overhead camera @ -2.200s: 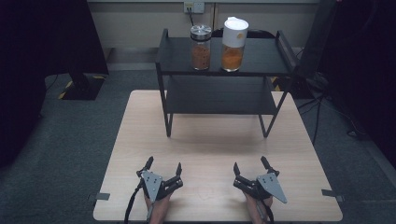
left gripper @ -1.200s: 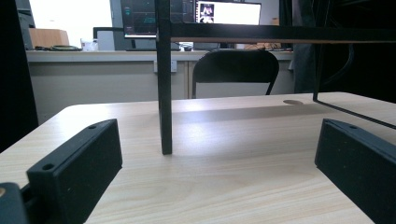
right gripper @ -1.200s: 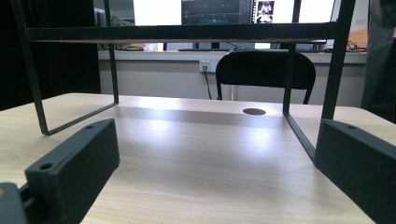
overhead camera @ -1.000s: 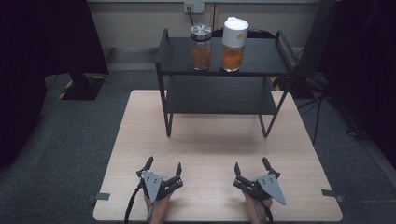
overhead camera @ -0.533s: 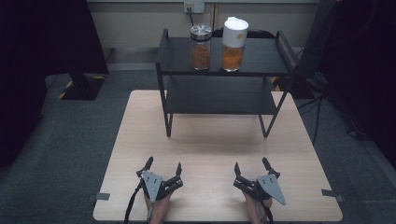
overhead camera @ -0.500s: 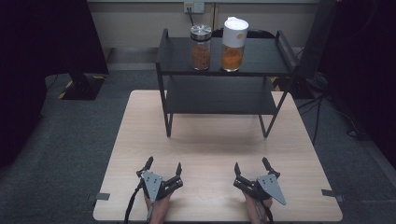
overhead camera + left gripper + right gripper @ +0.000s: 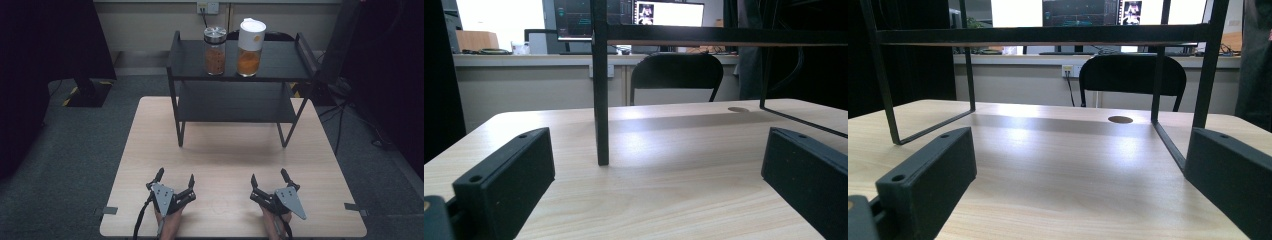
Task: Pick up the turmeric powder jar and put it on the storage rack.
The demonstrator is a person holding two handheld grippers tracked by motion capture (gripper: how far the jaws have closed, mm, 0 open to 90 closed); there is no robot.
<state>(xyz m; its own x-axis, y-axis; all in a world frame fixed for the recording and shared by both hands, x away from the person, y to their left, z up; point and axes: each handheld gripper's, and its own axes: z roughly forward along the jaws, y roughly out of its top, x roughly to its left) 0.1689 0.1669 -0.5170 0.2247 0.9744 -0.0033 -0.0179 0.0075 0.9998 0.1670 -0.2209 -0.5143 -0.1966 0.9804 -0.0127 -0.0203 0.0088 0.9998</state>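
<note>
Two jars stand on the top shelf of a black two-tier rack (image 7: pixel 280 70): a glass jar with a silver lid (image 7: pixel 214 51) holding brown contents, and to its right a taller jar with a white lid (image 7: pixel 250 47) holding orange contents. My left gripper (image 7: pixel 175 178) rests open near the table's front edge, nothing between its jaws. My right gripper (image 7: pixel 269 176) rests open to the right of it, also holding nothing. In the left gripper view a rack leg (image 7: pixel 600 100) stands ahead. The right gripper view looks under the rack's lower shelf (image 7: pixel 1048 35).
The light wooden table (image 7: pixel 225 160) has bare surface between the grippers and the rack. A round cable hole (image 7: pixel 1120 119) lies in the tabletop under the rack. A black chair (image 7: pixel 1130 75) stands behind the table. A dark monitor stand (image 7: pixel 85 90) is on the floor at left.
</note>
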